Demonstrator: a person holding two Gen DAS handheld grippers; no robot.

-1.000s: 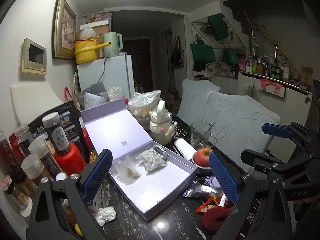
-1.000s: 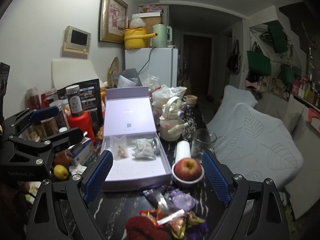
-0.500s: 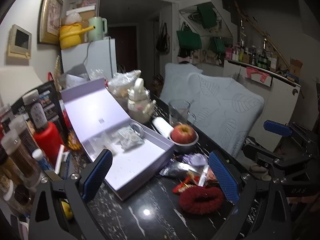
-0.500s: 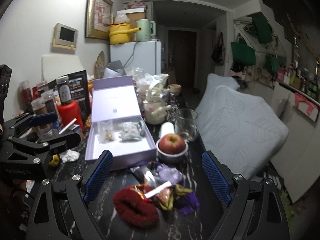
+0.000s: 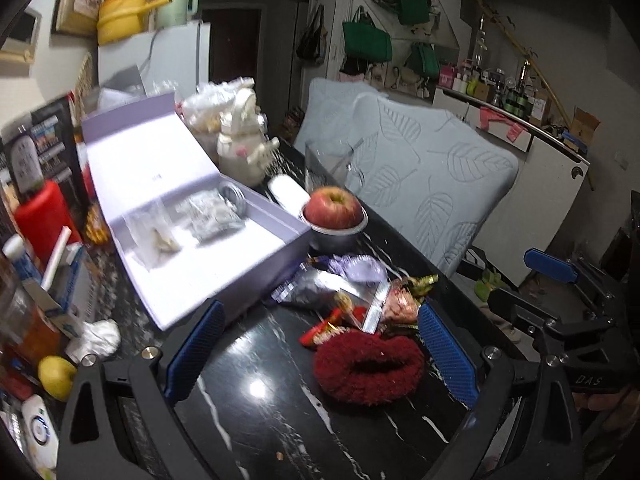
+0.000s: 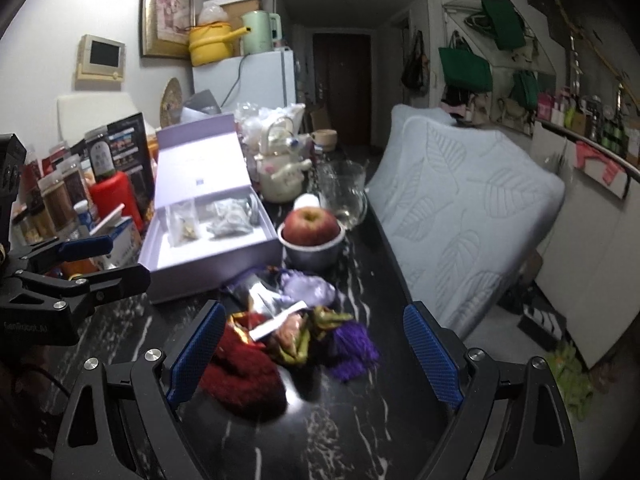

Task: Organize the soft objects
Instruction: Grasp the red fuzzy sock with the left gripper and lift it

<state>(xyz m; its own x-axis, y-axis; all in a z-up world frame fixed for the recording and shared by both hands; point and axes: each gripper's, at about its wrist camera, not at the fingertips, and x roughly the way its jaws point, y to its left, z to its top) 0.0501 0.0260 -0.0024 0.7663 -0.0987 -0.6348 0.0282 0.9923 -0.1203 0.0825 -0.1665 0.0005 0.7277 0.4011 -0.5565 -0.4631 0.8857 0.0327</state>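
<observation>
Filling the far and right of both views is the room: a pale quilted sofa (image 6: pixel 460 200) along the counter's right edge, a white fridge (image 6: pixel 244 80) at the far end, green bags hung on the far right wall. The black marbled counter (image 5: pixel 248 420) runs from near to far, crowded on its left with jars and a red bottle (image 6: pixel 114 200). An open lilac box (image 6: pixel 208 236) sits left of centre, holding a few small clear packets; just right of it an apple in a bowl (image 6: pixel 311 232).

Near the box's front corner lies the heap of soft things. The dark red fuzzy scrunchie (image 5: pixel 368 364) is nearest, its long axis running left to right across the counter; behind it are wrappers (image 5: pixel 348 300), and to its right a purple scrunchie (image 6: pixel 352 344).

The left gripper (image 5: pixel 320 356) has its jaws spread wide and empty, with the red scrunchie lying between the pads toward the right one, seemingly not yet touched. The right gripper (image 6: pixel 312 356) is likewise wide and empty, its jaws framing the heap, the red scrunchie by its left pad. Which hand is nearer is hard to judge; the left looks better centred on it.
</observation>
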